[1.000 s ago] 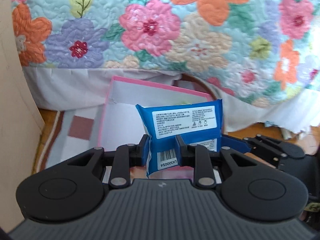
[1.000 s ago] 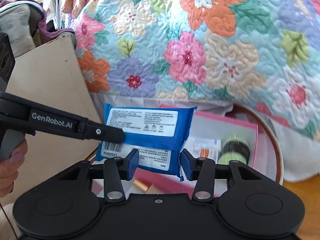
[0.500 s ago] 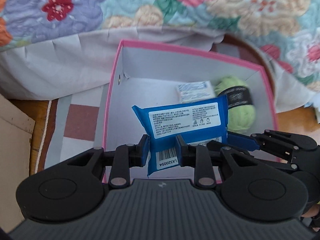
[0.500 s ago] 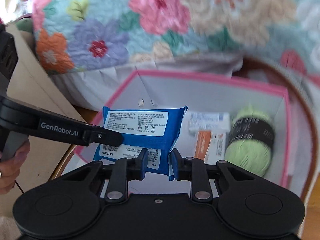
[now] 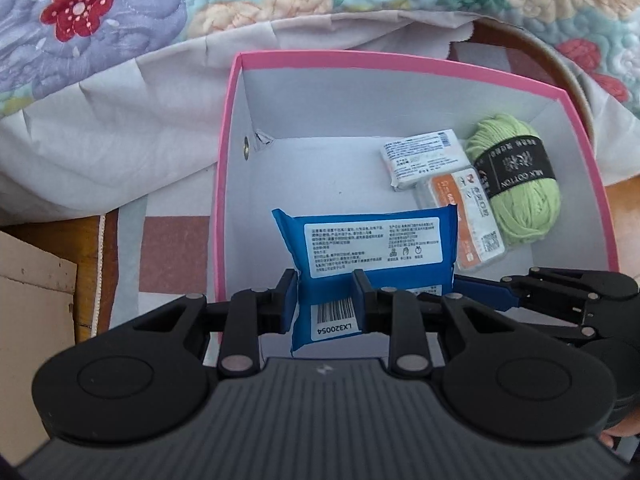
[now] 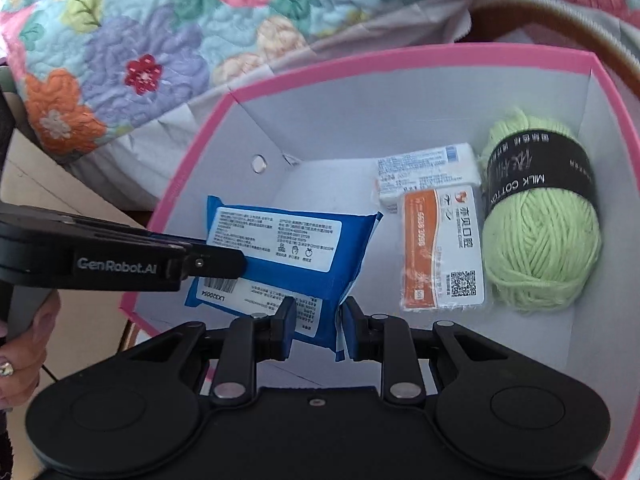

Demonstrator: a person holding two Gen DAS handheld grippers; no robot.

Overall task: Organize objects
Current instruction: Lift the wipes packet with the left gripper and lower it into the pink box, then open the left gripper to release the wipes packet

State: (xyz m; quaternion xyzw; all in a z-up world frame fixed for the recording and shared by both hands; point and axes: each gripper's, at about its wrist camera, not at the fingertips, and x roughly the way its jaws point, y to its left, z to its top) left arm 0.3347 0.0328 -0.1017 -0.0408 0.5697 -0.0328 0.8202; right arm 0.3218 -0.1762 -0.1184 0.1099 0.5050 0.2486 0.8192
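Blue plastic packet (image 5: 372, 248), soft and pillow-shaped with crimped ends and a white printed label, hangs inside a pink-rimmed cardboard box (image 5: 400, 62) whose walls and floor are smooth white. The left gripper (image 5: 325, 300) pinches the packet's near left end, beside a barcode sticker, between its narrow blue-padded fingers (image 5: 289, 300). The right gripper (image 6: 318, 320) clamps the packet's near right corner; its jaws have just been closing, and they now sit narrow with the crinkled blue film pressed between them. Seen from the right wrist, the left gripper reaches in from the left as a flat black bar, and part of a hand (image 6: 24, 356) shows at the left edge. On the box floor to the far right lie a round ball of pale green yarn (image 6: 540, 236) with a black paper band, a flat orange-and-white packet (image 6: 442, 248) in clear wrap, and a small white packet (image 6: 428, 172). Beyond the box drapes a puffy quilted floral blanket (image 5: 160, 12).
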